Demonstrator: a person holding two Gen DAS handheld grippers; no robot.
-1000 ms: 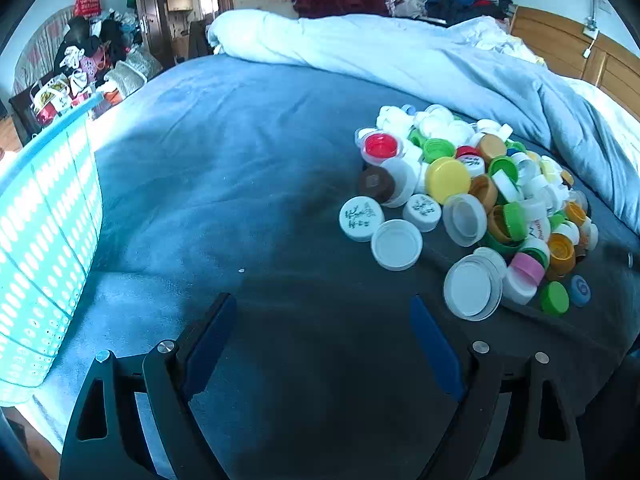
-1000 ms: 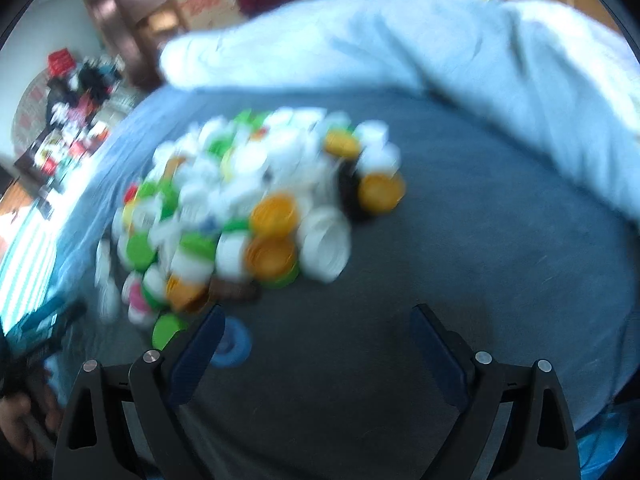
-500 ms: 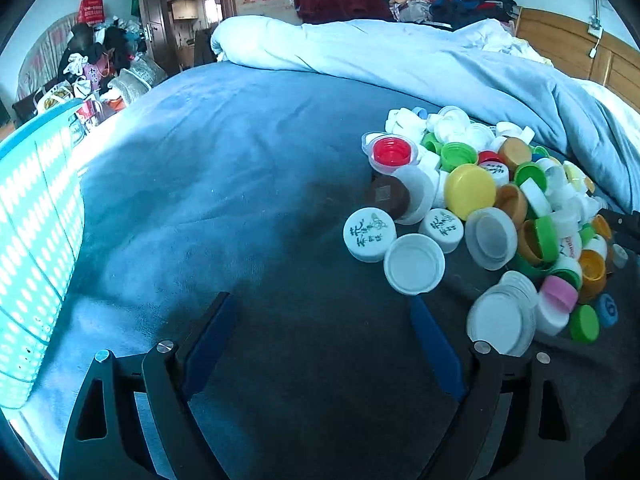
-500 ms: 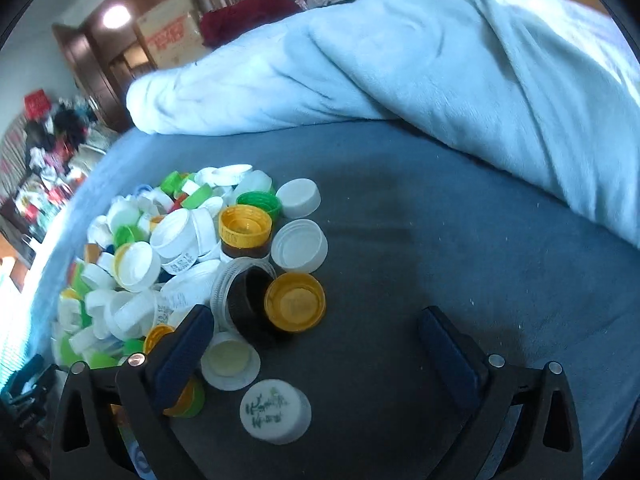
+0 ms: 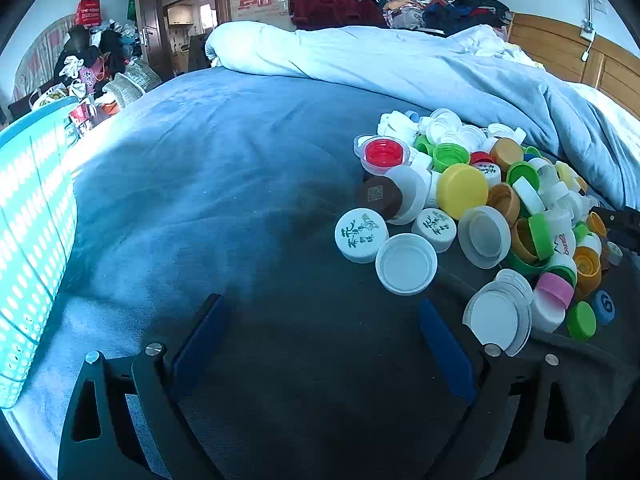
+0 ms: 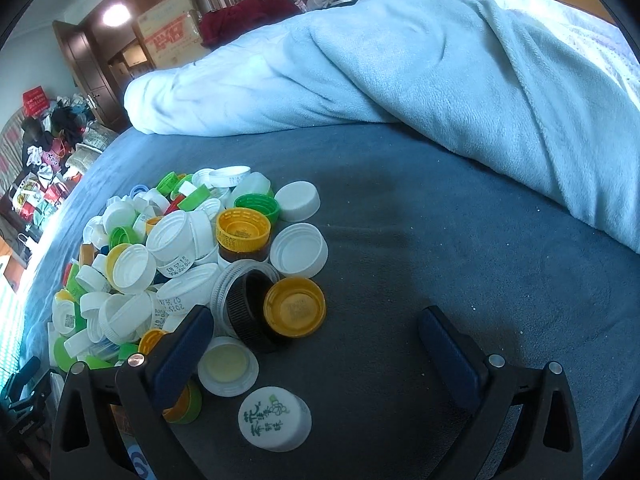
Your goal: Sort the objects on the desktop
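Bottle caps [image 5: 480, 208] lie unsorted in one heap right of our left gripper [image 5: 320, 332], its empty jaws spreading; right gripper [image 6: 316, 344] gapes empty.

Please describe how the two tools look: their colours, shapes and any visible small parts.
The left tool and the right tool look alike. Each has a black frame that forks into two arms with triangular cut-outs. Each arm carries a flat, elongated finger faced with a dark blue pad. Round silver screw heads sit on top of the arms. No cables, markings or sleeves are visible.
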